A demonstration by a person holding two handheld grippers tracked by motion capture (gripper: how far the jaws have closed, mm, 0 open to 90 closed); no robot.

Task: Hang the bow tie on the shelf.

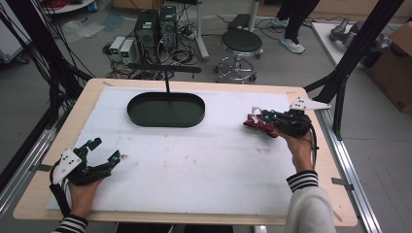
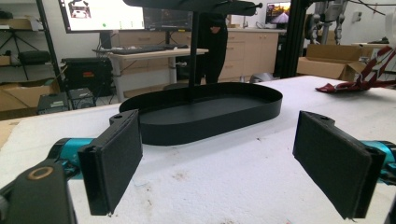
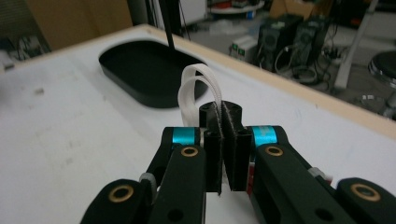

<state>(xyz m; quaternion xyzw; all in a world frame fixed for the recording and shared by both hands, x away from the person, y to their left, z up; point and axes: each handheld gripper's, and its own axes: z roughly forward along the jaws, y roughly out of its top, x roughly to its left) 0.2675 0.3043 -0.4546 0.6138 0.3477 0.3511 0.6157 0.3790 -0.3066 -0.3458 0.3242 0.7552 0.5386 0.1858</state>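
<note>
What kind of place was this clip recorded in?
Most likely a robotics or data-collection lab, not a home. Desktop computer towers sit on the floor amid tangled cables, monitors line a workbench behind, and the table stands inside a black metal frame.

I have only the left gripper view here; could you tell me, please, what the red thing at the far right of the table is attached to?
Observer: From the high view, the red item is held at the tip of the right hand-held gripper, low over the white mat.
Operator: Thank you. Are its jaws closed on it?
Observer: Yes. The right gripper view shows the jaws pressed together on a white strap loop that sticks up between them.
Operator: And where does my own hand-held gripper sit on the table?
Observer: The left hand-held gripper is at the near left corner of the mat, open, with the black oval tray farther away toward the middle.
</note>
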